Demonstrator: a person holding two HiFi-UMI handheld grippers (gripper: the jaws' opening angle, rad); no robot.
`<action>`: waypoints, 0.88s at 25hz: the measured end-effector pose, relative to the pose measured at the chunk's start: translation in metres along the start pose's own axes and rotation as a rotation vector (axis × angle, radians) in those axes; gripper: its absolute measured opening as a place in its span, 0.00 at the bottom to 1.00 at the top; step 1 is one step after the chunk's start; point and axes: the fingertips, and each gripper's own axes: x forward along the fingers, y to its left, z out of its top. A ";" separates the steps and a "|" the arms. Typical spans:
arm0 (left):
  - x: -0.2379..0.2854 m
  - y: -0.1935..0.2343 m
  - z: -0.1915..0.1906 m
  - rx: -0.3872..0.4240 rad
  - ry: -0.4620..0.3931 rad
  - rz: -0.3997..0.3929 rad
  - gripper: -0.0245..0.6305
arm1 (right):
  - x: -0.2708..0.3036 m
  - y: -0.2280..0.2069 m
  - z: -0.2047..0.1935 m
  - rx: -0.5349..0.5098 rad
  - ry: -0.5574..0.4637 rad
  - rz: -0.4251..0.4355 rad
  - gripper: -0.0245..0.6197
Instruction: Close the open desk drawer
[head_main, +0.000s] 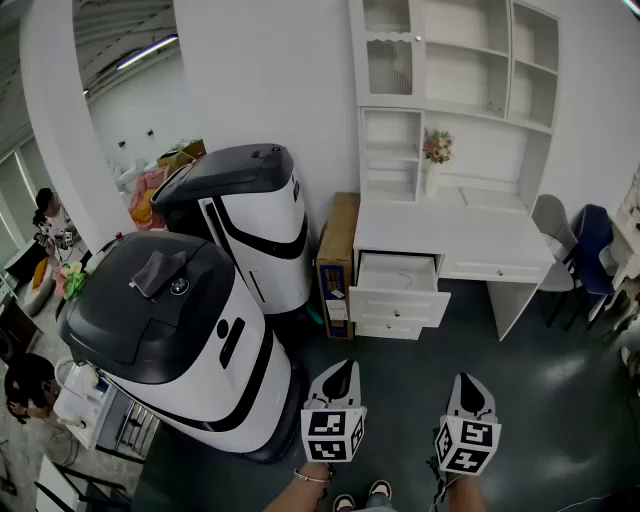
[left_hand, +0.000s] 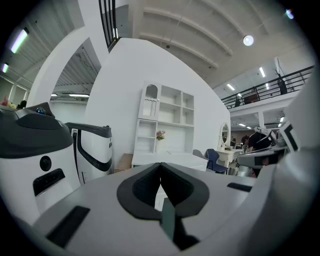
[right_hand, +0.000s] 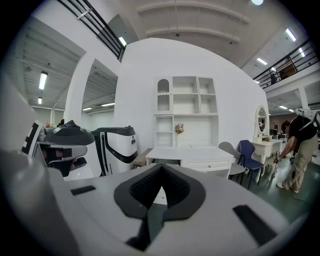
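**Open white desk drawer** (head_main: 400, 304): top left drawer of the white wooden desk (head_main: 470, 240), pulled out. It lies well ahead of both pairs of jaws, closer to the left pair's line.

**Left gripper** (head_main: 342, 368): jaws pressed together, nothing held, tips pointing toward the desk.

**Right gripper** (head_main: 467, 382): jaws fully together, empty, near the left pair on its right.

**Brown cardboard box** (head_main: 338, 255): against the desk's side, ahead of the left jaws.

**Two white-and-black rounded machines** (head_main: 180, 330): left of the left jaws.

**Blue chair** (head_main: 590, 245): ahead and right of the right jaws.
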 end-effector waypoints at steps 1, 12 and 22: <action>0.001 0.000 0.001 0.000 -0.001 0.000 0.07 | 0.000 0.000 0.001 0.000 -0.001 -0.001 0.04; 0.005 -0.001 0.001 0.007 -0.001 0.007 0.07 | 0.005 -0.004 -0.001 0.031 -0.011 0.007 0.05; 0.003 -0.005 -0.002 0.020 0.005 0.021 0.07 | 0.004 -0.015 0.000 0.051 -0.011 0.010 0.12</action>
